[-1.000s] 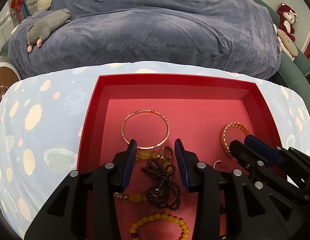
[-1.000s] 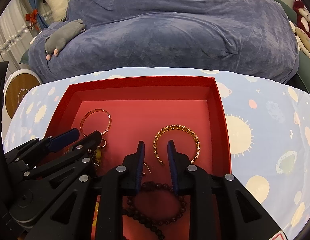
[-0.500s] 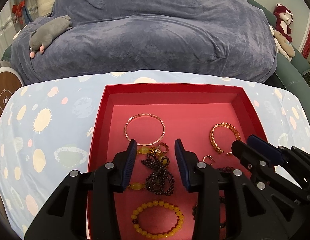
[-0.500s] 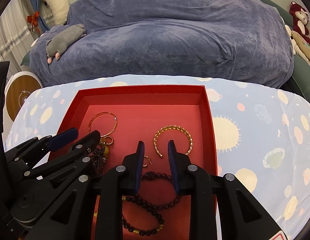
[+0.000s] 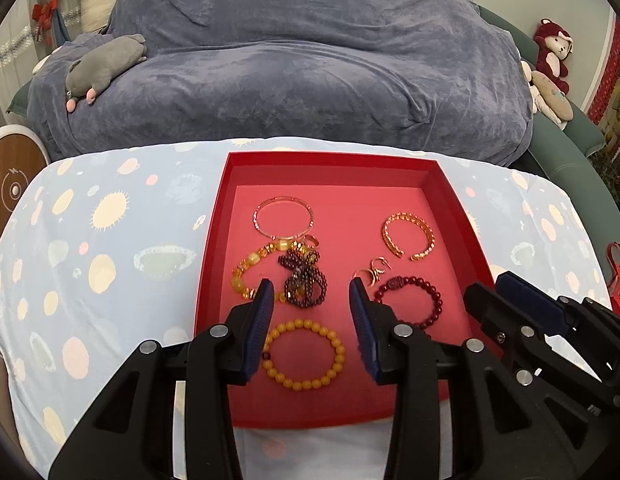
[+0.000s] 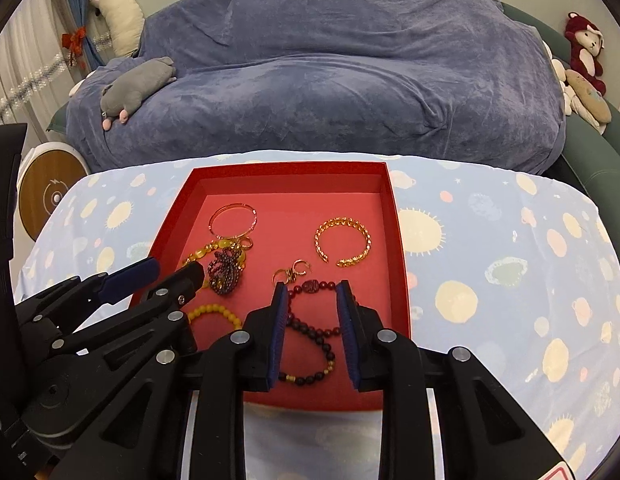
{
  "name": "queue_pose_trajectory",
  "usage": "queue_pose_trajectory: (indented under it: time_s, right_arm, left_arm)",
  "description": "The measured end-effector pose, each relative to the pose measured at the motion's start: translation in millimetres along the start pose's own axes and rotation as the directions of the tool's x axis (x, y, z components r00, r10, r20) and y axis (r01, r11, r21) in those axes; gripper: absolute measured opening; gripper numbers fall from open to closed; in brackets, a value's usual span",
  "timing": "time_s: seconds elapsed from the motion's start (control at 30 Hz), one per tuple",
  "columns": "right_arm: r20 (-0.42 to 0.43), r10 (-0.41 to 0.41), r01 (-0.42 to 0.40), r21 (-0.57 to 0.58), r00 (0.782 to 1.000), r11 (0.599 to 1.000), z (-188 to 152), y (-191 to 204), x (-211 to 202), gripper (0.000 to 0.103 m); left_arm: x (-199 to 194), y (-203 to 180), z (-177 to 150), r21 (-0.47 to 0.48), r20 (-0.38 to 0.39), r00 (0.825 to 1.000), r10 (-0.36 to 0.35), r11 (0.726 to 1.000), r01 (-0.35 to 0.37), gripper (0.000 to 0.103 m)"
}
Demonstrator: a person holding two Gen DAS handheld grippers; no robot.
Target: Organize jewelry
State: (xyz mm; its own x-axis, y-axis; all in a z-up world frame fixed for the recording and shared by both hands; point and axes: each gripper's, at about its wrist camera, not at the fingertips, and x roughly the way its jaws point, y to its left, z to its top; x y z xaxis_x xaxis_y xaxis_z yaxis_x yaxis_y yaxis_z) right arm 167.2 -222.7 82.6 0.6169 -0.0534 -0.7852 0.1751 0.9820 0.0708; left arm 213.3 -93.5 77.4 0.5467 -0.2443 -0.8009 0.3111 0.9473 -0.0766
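Red tray (image 5: 214, 280) on patterned cloth (image 5: 110, 240) holds all jewelry, spread apart, likely so each piece can be picked singly.

Thin bangle (image 5: 283, 217) far left; gold cuff (image 5: 408, 236) far right; yellow bead bracelet (image 5: 303, 354) near.

Left gripper (image 5: 310, 332) above tray, fingers apart, grasping nothing.

Right gripper (image 6: 313, 332) jaws opening, empty; dark red bracelet (image 6: 310, 332) lies on tray below the gap.

Amber strand and dark beads (image 5: 304, 280) tangled; count unclear.

Small hoops (image 5: 372, 272) hard to resolve.

Tray's near corners hidden by grippers.

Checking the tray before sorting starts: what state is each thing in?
Red tray: uncovered, holding the jewelry.
Gold cuff: lying flat, apart.
Dark bead strand: bunched, tangled.
Yellow bead bracelet: flat, round.
Left hand-held gripper: open, empty.
Right hand-held gripper: opening, empty.
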Motion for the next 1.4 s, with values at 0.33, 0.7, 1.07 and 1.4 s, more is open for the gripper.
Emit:
queue_pose_trajectory:
  time_s: [0.33, 0.7, 1.07, 1.4]
  right_arm:
    - [-0.010, -0.006, 0.006, 0.045, 1.000, 0.999, -52.6, 0.7, -37.9, 0.029]
    - [-0.026, -0.044, 0.045, 0.057, 0.999, 0.997, -103.4, 6.2, -57.1, 0.031]
    - [-0.042, -0.063, 0.066, 0.066, 0.997, 0.996, -123.5, 5.1, -62.2, 0.035]
    - [-0.046, -0.083, 0.086, 0.075, 0.996, 0.993, -131.6, 2.0, -66.0, 0.049]
  left_arm:
    - [-39.8, -3.7, -56.0, -0.006, -0.009, 1.000, 0.003, 1.000, -0.003, 0.037]
    - [-56.1, -1.8, -101.7, -0.029, -0.028, 1.000, 0.014, 0.999, -0.015, 0.048]
    - [-60.6, 1.8, -122.3, -0.042, -0.038, 0.998, 0.040, 0.998, -0.042, 0.055]
    - [-63.7, 8.0, -131.8, -0.055, -0.038, 0.998, 0.057, 0.997, -0.059, 0.064]
